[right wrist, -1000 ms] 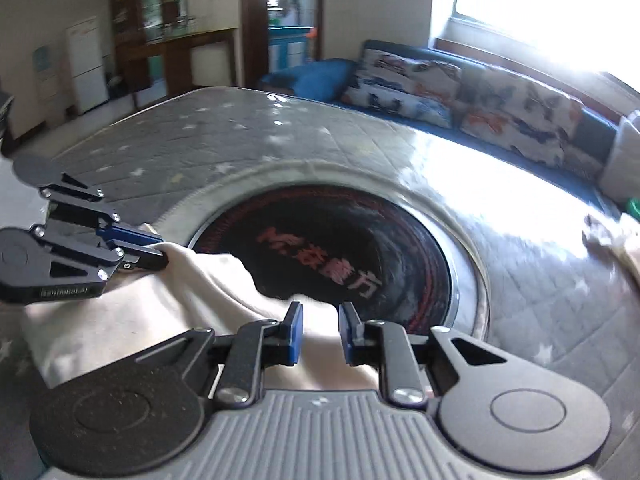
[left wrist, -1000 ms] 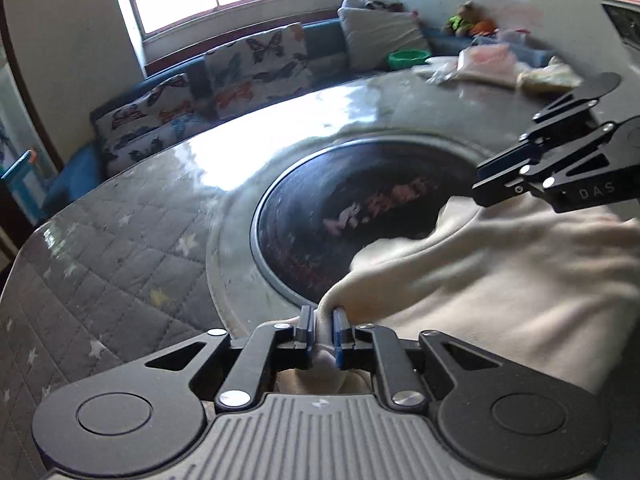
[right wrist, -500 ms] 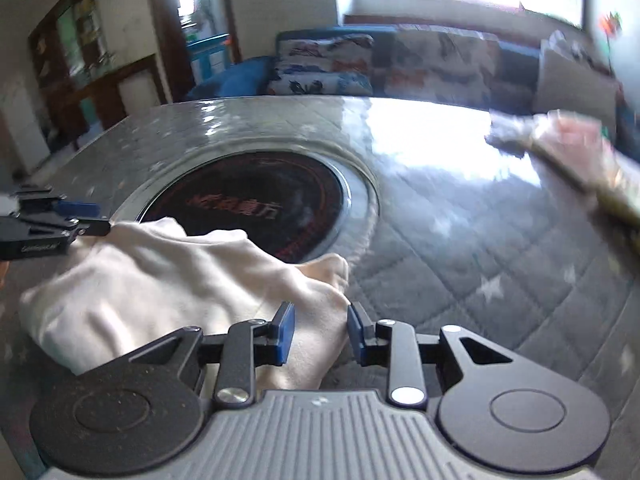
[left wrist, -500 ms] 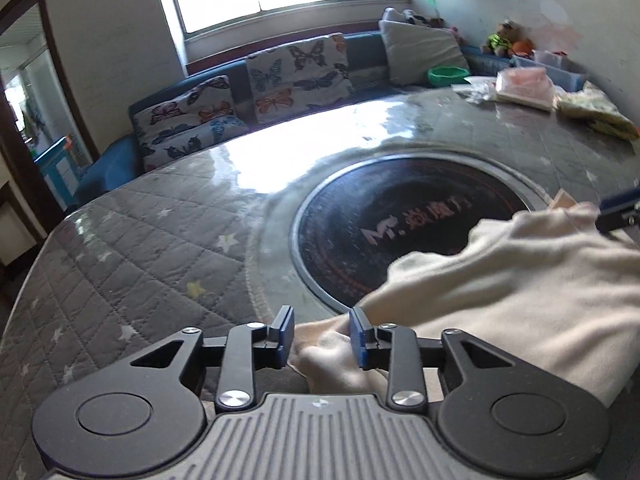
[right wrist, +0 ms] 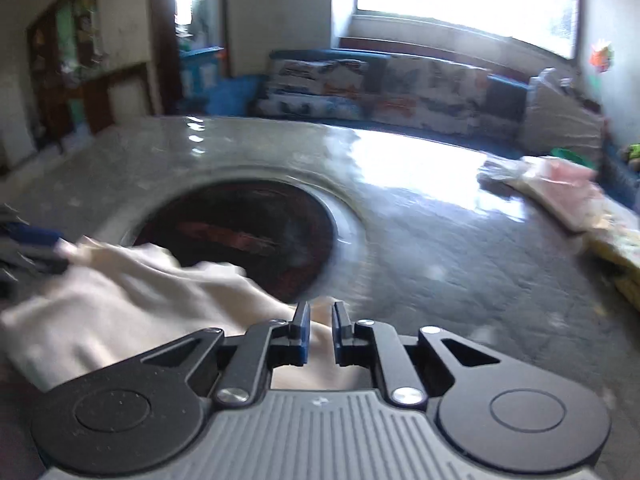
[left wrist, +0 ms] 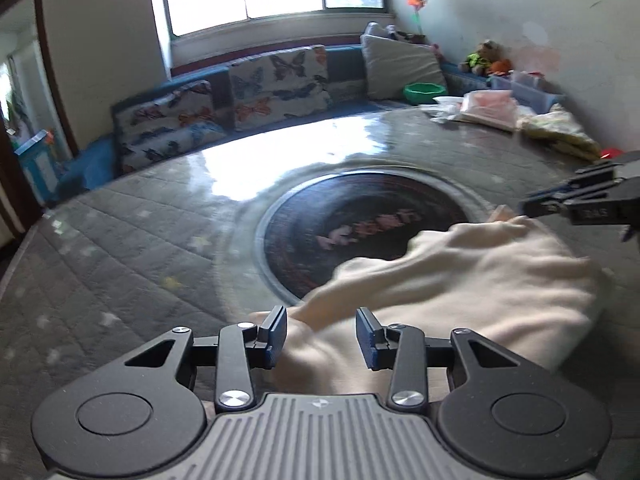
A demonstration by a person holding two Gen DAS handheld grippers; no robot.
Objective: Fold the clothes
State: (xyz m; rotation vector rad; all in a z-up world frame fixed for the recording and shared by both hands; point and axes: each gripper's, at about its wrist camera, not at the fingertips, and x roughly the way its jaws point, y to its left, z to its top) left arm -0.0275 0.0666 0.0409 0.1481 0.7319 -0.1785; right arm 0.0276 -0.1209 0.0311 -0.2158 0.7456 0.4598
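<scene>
Soft, matt cream cloth garment (left wrist: 460,280) is seen on a glossy, quilted-pattern table cover (left wrist: 120,248); matt black plastic left gripper (left wrist: 321,330).

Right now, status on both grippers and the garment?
Left gripper open over the cream garment. Right gripper open, narrower gap, cloth between fingers. Garment bunched on table, partly over dark disc. Nothing blocking.

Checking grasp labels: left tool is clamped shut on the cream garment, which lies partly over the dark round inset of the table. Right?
Not quite. In the left wrist view the left tool is open, fingers spread with the cream garment lying loose between them, not clamped. The rest holds: the garment lies partly over the dark round inset of the table.
</scene>
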